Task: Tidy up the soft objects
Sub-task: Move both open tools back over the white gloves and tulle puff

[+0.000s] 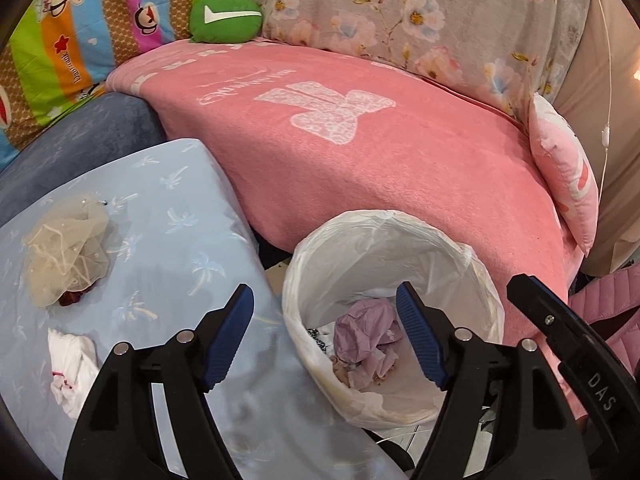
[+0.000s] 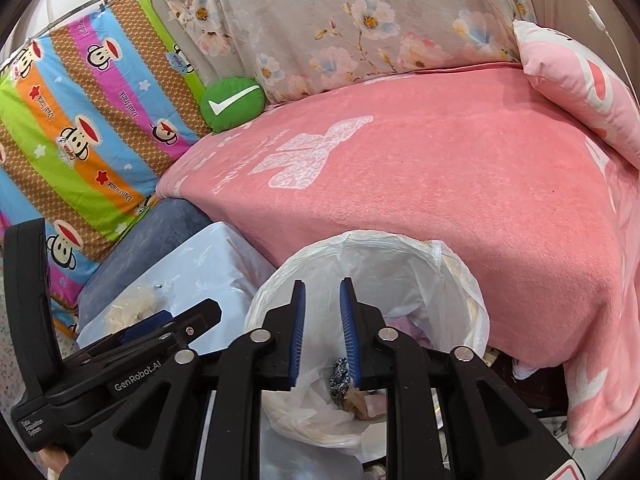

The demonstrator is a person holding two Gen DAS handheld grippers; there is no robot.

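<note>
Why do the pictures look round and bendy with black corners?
Left wrist view: the fisheye lens bows the pink blanket into a curve and leaves dark corners. Right wrist view: the same bending curves the striped monkey-print fabric, and soft, even light leaves hardly any shadows; the white bin liner looks bright.

Blanket [image 1: 400,184]: pink, white bow motif.
Cushion [image 1: 226,17]: green, white tick.
Tabletop cloth [image 1: 180,248]: pale blue, palm print.
Bin liner [image 1: 384,232]: white.
Tongs pads [image 1: 230,332]: blue, ribbed.
</note>
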